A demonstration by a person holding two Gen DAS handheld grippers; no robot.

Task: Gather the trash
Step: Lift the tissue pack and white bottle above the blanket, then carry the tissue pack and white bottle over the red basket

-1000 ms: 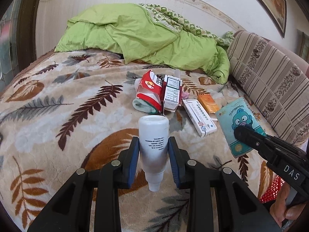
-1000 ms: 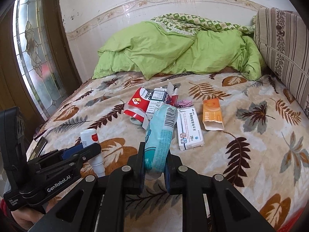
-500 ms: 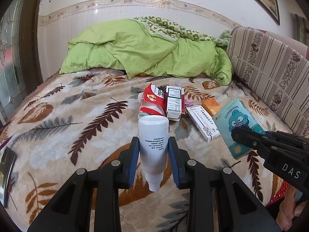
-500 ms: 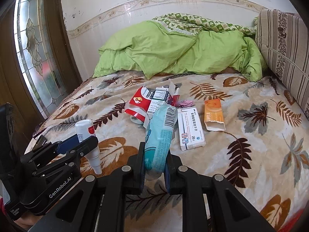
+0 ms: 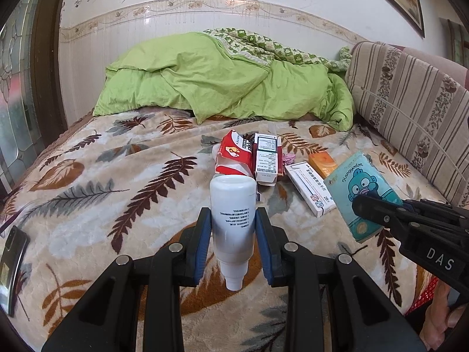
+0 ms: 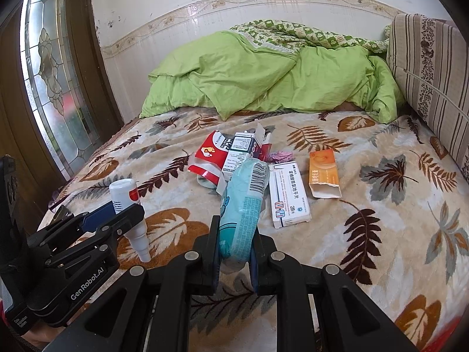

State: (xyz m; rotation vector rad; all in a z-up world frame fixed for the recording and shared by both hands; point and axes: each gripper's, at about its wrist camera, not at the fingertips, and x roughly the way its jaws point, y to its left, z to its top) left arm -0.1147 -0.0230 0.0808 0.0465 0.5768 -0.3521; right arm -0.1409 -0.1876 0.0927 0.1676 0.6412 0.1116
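Observation:
My left gripper (image 5: 233, 226) is shut on a white plastic bottle (image 5: 233, 214), held nozzle toward me above the bed; it shows in the right wrist view (image 6: 129, 205) too. My right gripper (image 6: 234, 234) is shut on a teal tissue pack (image 6: 244, 196), also seen in the left wrist view (image 5: 363, 187). On the leaf-patterned blanket (image 5: 88, 176) lie a red torn packet (image 5: 233, 154), a dark red medicine box (image 5: 266, 158), a white pill box (image 5: 310, 187) and an orange box (image 5: 322, 164).
A green quilt (image 5: 228, 88) is heaped at the far end of the bed. A striped cushion (image 5: 410, 111) lines the right side. A black phone (image 5: 11, 261) lies at the bed's left edge. A glass-panelled door (image 6: 49, 73) stands on the left.
Both grippers have drawn back and risen from the bed with the bottle and tissue pack still held; more of the wall and bed edge shows now.

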